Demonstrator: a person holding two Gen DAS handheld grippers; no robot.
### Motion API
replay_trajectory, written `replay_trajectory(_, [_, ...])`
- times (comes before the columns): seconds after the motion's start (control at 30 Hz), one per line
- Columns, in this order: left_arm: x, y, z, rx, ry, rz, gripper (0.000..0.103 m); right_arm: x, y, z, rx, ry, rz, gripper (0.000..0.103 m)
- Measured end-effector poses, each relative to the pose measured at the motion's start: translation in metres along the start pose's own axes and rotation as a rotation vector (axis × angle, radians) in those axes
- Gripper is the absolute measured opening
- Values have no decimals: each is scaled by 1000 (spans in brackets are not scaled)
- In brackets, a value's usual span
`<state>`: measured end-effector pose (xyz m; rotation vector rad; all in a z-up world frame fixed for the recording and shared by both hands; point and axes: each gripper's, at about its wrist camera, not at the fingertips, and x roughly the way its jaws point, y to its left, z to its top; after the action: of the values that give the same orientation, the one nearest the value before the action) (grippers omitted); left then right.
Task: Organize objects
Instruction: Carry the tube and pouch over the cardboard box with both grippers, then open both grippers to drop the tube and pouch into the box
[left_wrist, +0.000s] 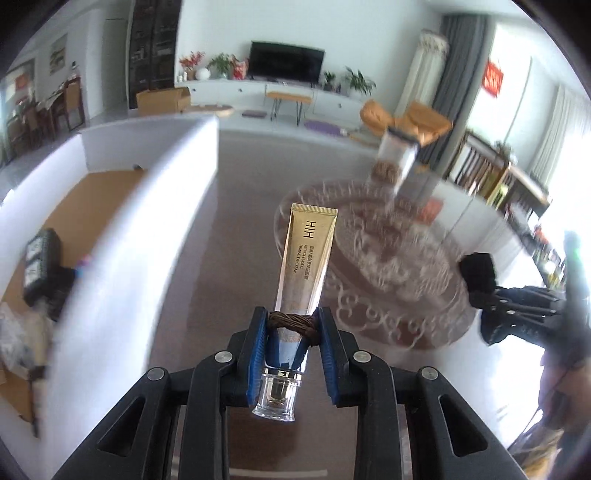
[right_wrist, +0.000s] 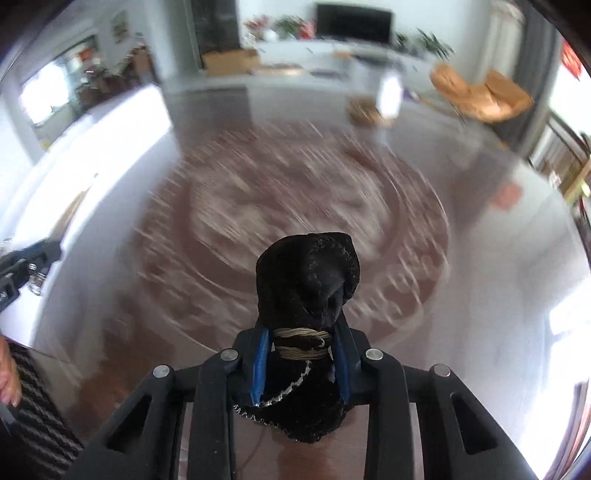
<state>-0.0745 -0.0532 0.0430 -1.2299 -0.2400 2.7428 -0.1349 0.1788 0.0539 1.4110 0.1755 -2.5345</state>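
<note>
My left gripper (left_wrist: 291, 325) is shut on a gold eye cream tube (left_wrist: 306, 254), cap toward the camera, held above the brown table. A white box (left_wrist: 122, 221) with a cardboard floor stands to its left. My right gripper (right_wrist: 301, 339) is shut on a black cloth pouch (right_wrist: 308, 280), held above the patterned glass tray (right_wrist: 295, 214). The right gripper with the pouch also shows at the right edge of the left wrist view (left_wrist: 480, 275). The left gripper shows at the left edge of the right wrist view (right_wrist: 22, 266).
The box holds a black item (left_wrist: 40, 266) and clear wrapping (left_wrist: 14, 332). A clear jar (left_wrist: 397, 158) with brown contents stands beyond the glass tray (left_wrist: 388, 266). A person's hand (right_wrist: 9, 373) is at the lower left. Both views are motion-blurred.
</note>
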Motion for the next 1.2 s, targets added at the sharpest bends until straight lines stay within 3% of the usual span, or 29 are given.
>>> replay_trajectory(0.13, [-47,48,25,-76,-60,15,27,-30,62,52,-62,-93,130,30])
replay_trajectory(0.33, [-89,148,43,-192,-75,206,27,-46,194,120,-182,-151,371,30])
replay_trajectory(0.47, [-92,205,26,-251,4,341,27,-38,294,137,-302,-85,506,31])
replay_trajectory(0.63, [-81,251,-1,-313,115,429,29,-2,376,117,-442,66,531,34])
replay_trajectory(0.7, [-80,258,-6,-320,138,451,36,14,395,105,-493,140,513,43])
replay_trajectory(0.77, [-80,258,-8,-318,142,468,62,24,405,95,-536,181,480,65])
replay_trajectory(0.8, [-84,257,-9,-311,132,486,80,25,406,94,-545,178,466,68])
replay_trajectory(0.83, [-89,253,-8,-297,103,508,88,26,401,99,-546,167,458,70])
replay_trajectory(0.93, [-99,241,-8,-276,21,544,98,17,390,104,-526,128,431,76])
replay_trajectory(1.03, [-114,230,-1,-289,-23,572,99,3,379,117,-513,73,386,85])
replay_trajectory(1.2, [-119,222,13,-390,-23,574,100,-13,369,136,-513,31,339,89])
